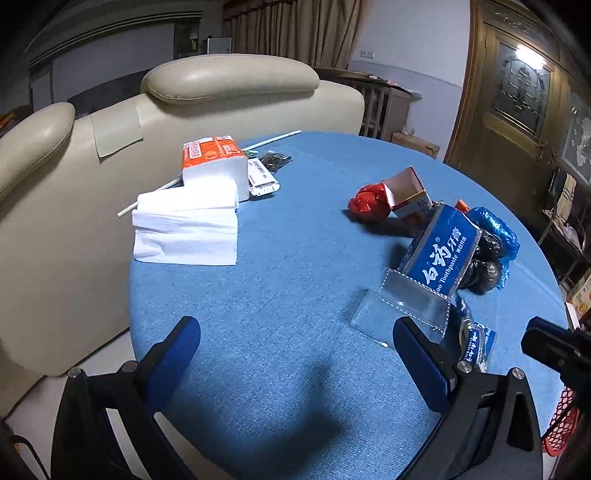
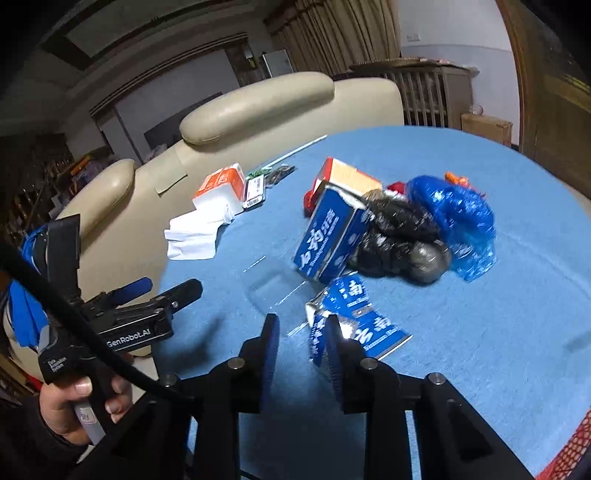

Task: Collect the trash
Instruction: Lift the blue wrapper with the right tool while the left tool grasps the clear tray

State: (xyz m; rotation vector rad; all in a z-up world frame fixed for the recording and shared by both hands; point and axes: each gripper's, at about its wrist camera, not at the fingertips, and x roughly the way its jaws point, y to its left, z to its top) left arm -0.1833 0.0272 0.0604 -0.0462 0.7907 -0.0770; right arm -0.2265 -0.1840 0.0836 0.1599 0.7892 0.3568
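We are hovering our left claw [image 1: 295, 354] spread wide over the tabletop [image 1: 280, 258]. Our right claw [image 2: 301, 347] is standing partly open beside a torn blue wrapper [image 2: 369, 325], gripping nothing.

Cream sofa [image 1: 221, 96], curtains [image 1: 291, 29], wooden door [image 1: 517, 110]

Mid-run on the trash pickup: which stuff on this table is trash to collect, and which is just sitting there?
Likely trash: blue toothpaste box, torn blue wrapper, black bags, blue bag, red bag, open carton, clear packet.

Probably not: tissue pack, loose tissues, stick, red basket (looks like the bin).
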